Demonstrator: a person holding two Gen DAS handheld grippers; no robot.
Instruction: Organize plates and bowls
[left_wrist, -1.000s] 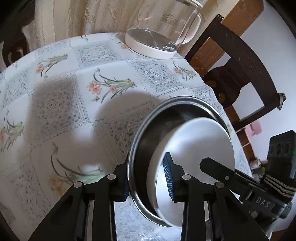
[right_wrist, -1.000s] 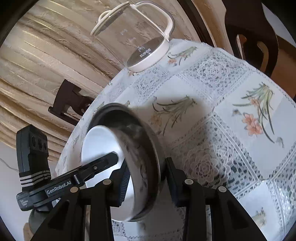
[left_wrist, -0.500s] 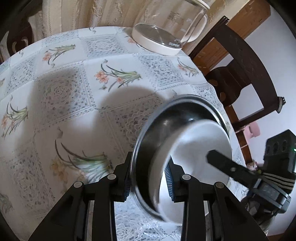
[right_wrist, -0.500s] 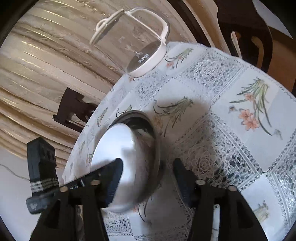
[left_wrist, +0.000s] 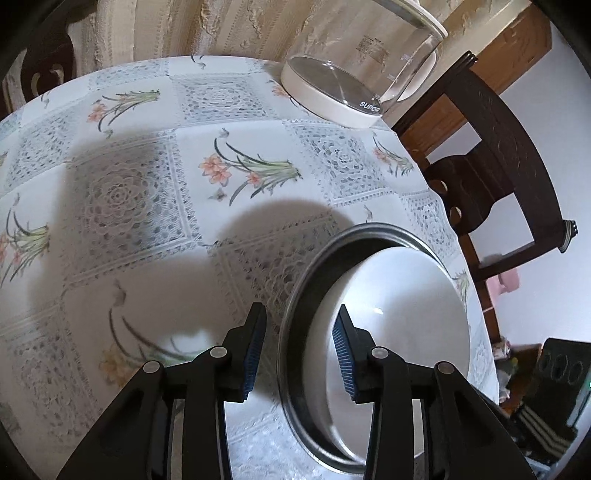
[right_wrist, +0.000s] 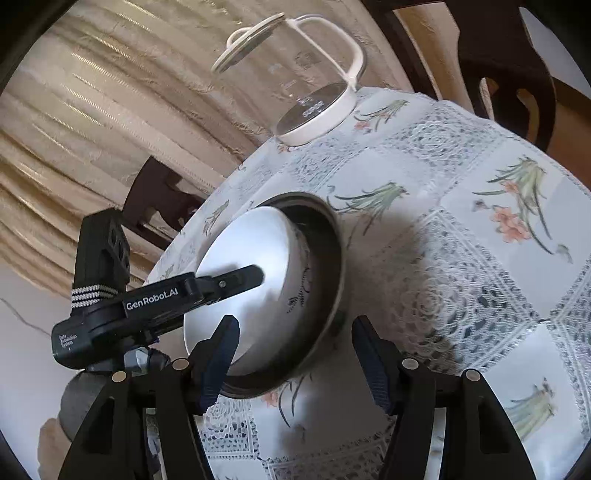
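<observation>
A white bowl (left_wrist: 399, 314) sits nested inside a steel bowl (left_wrist: 369, 227) on the flowered tablecloth, near the table's edge. My left gripper (left_wrist: 300, 308) is open and straddles the stack's near rim, with the left pad just off the steel wall and the right pad inside the white bowl. In the right wrist view the white bowl (right_wrist: 240, 240) shows its decorated outside within the steel bowl (right_wrist: 328, 258). My right gripper (right_wrist: 295, 321) is open wide with the stack's rim between its fingers, touching nothing. One finger (right_wrist: 236, 278) of the left gripper lies across the white bowl.
A glass kettle (left_wrist: 332, 88) with a white base stands at the far edge of the table (left_wrist: 129, 184), seen also as the kettle (right_wrist: 314, 92) before beige curtains. Dark wooden chairs (left_wrist: 491, 147) (right_wrist: 159, 199) stand around the table. The table's edge runs just beyond the bowls.
My right gripper has let go of the bowls' rim and opened wide. The left gripper's pads have spread slightly off the steel wall, and the stack now rests on the cloth.
</observation>
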